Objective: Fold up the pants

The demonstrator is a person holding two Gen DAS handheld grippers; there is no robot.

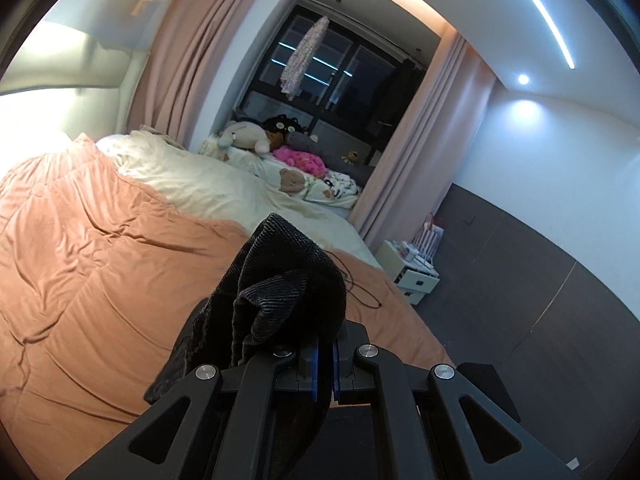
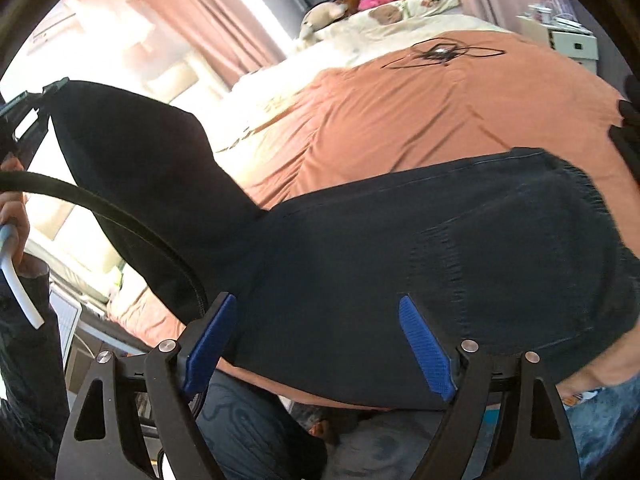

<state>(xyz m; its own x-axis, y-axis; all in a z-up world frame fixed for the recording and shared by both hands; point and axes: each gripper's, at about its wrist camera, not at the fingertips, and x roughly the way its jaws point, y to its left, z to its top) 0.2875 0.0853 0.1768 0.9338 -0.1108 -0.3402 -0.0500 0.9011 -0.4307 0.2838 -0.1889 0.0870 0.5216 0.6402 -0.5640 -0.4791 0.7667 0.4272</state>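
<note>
A: Left wrist view first. What has the left gripper (image 1: 325,354) got?

B: Its jaws are clamped on a bunched fold of the dark pants (image 1: 280,288), lifted above the orange duvet (image 1: 100,248). I'd say it holds one end up so the cloth can be carried over for a fold.

A: Anything nearby?

B: A thin black cable (image 1: 360,292) lies on the duvet just past the pants; soft toys (image 1: 248,138) sit far off by the window.

A: And the right wrist view?

B: The right gripper (image 2: 320,346) stands wide apart, holding nothing. The pants (image 2: 420,264) spread flat on the duvet (image 2: 420,112) ahead of it, one leg rising toward the left gripper (image 2: 24,116).

A: Obstacles?

B: The cable (image 2: 442,53) lies well beyond. A black strap (image 2: 100,208) crosses in front.
</note>
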